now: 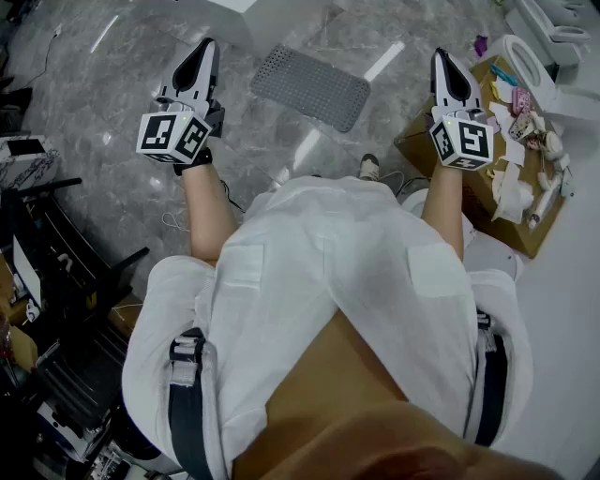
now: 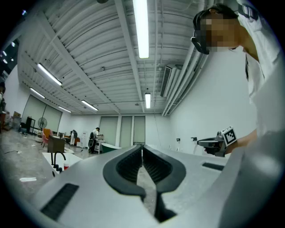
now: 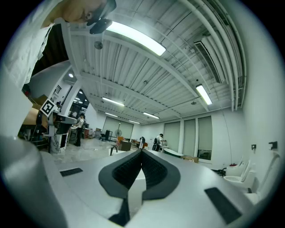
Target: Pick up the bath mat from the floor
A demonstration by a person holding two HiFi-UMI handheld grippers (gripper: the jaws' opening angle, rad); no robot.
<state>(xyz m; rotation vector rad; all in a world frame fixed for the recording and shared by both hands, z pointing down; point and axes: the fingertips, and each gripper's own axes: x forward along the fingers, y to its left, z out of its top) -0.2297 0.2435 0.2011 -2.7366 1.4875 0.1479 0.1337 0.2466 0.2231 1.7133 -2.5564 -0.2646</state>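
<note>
A grey perforated bath mat (image 1: 311,86) lies flat on the marble floor, ahead of me and between my two hands. My left gripper (image 1: 207,45) is held out level to the mat's left, well above the floor, its jaws shut with nothing between them. To the mat's right my right gripper (image 1: 441,54) is also level, shut and empty. In the left gripper view the closed left gripper (image 2: 142,147) points across the room, with the right gripper (image 2: 213,143) showing at its right. In the right gripper view the right gripper (image 3: 141,152) faces the far windows.
A cardboard box (image 1: 487,178) with white and pink toiletries stands at my right, beside white toilet fixtures (image 1: 527,58). A dark rack and chair (image 1: 56,272) crowd my left. A white counter base (image 1: 253,17) stands beyond the mat. People (image 2: 95,137) work far off.
</note>
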